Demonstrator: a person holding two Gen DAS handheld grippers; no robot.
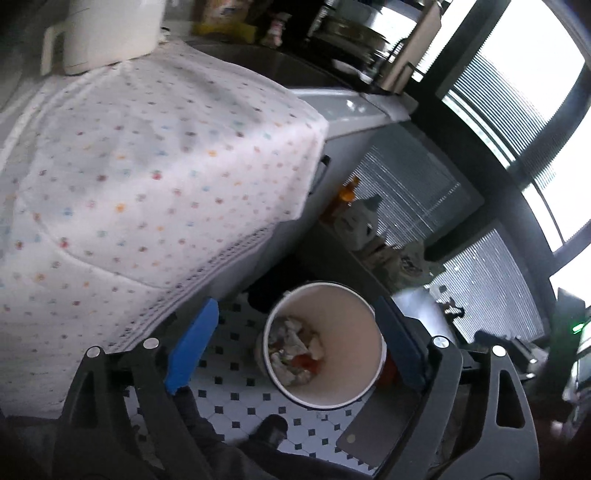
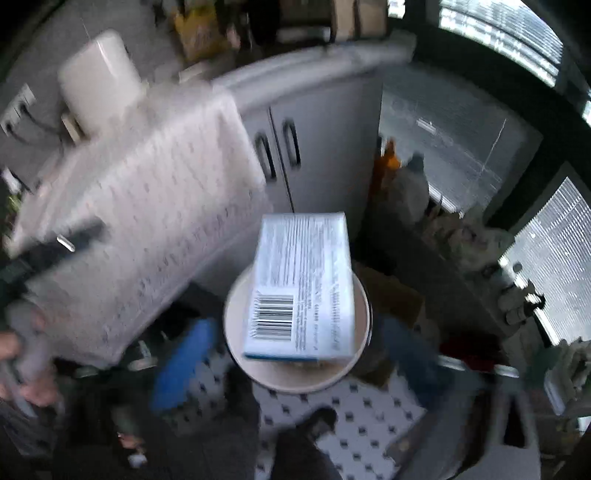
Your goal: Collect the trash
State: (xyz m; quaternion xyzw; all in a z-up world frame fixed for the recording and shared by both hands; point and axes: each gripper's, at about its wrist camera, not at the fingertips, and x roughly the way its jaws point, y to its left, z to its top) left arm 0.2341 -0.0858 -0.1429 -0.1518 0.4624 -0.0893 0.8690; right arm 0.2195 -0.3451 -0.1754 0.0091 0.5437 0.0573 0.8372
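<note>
A round white trash bin (image 1: 325, 343) stands on the tiled floor and holds crumpled trash (image 1: 295, 350). My left gripper (image 1: 295, 343) is open above it, blue fingers (image 1: 192, 343) spread to either side of the bin, holding nothing. In the right wrist view a light blue box with a barcode (image 2: 301, 288) hangs over the bin's rim (image 2: 236, 332). My right gripper (image 2: 295, 358) is open, its blurred blue fingers (image 2: 181, 362) wide apart on each side. The box touches neither finger and hides most of the bin's opening.
A table with a dotted white cloth (image 1: 147, 177) stands to the left, a white kettle (image 1: 110, 33) on it. Grey cabinet doors (image 2: 306, 155) are behind the bin. A cluttered shelf (image 1: 384, 243) and window blinds lie to the right. A shoe (image 2: 317, 421) is on the floor.
</note>
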